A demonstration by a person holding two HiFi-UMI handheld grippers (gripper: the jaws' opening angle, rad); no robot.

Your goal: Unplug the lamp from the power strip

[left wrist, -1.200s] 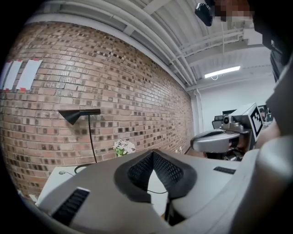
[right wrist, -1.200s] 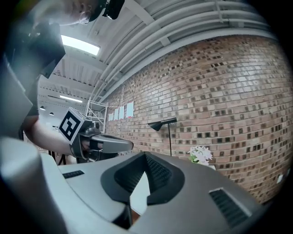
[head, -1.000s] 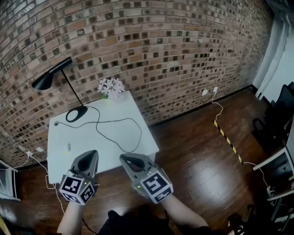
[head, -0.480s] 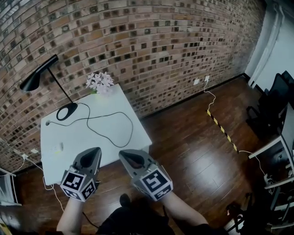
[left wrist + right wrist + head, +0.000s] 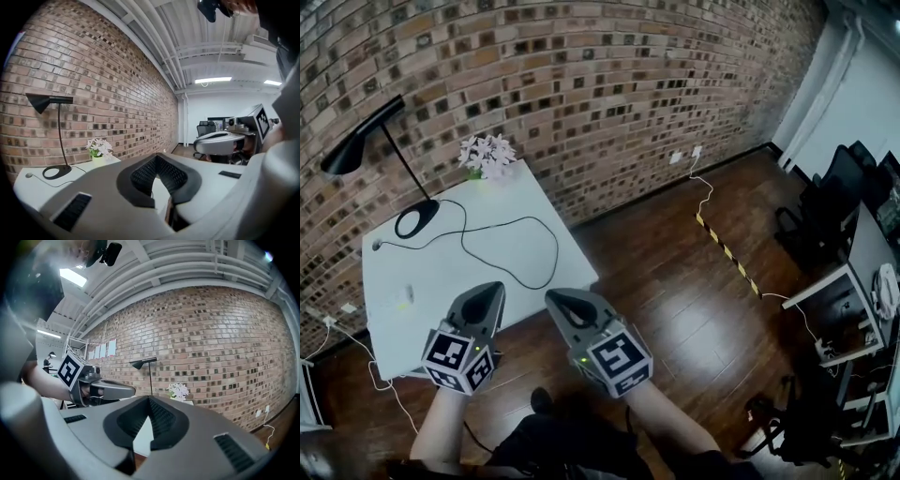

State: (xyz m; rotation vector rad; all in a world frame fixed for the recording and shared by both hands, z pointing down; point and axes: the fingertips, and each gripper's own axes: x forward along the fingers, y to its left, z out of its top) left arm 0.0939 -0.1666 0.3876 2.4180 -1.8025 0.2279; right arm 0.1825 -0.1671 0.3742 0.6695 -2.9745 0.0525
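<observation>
A black desk lamp [image 5: 414, 219] stands at the far left corner of the white table [image 5: 441, 281]. Its black cable [image 5: 546, 246] loops across the tabletop and ends at a small grey knob [image 5: 375, 246] near the left edge. I cannot make out a power strip on the table. My left gripper [image 5: 487, 292] and right gripper [image 5: 558, 302] hover side by side over the table's near edge, both shut and empty. The lamp [image 5: 56, 136] shows far ahead in the left gripper view, beyond the left gripper [image 5: 157, 157]. In the right gripper view it [image 5: 149, 363] rises behind the right gripper [image 5: 149, 399].
A pot of pale flowers [image 5: 486, 155] sits at the table's far edge against the brick wall [image 5: 581, 84]. A small white block [image 5: 343, 307] with a white cord [image 5: 370, 367] lies on the floor left of the table. Office chairs and desks [image 5: 848, 234] stand at the right.
The view has swung right, so the table and lamp have slid toward the picture's left. Both grippers stay shut, side by side at the table's near edge.
</observation>
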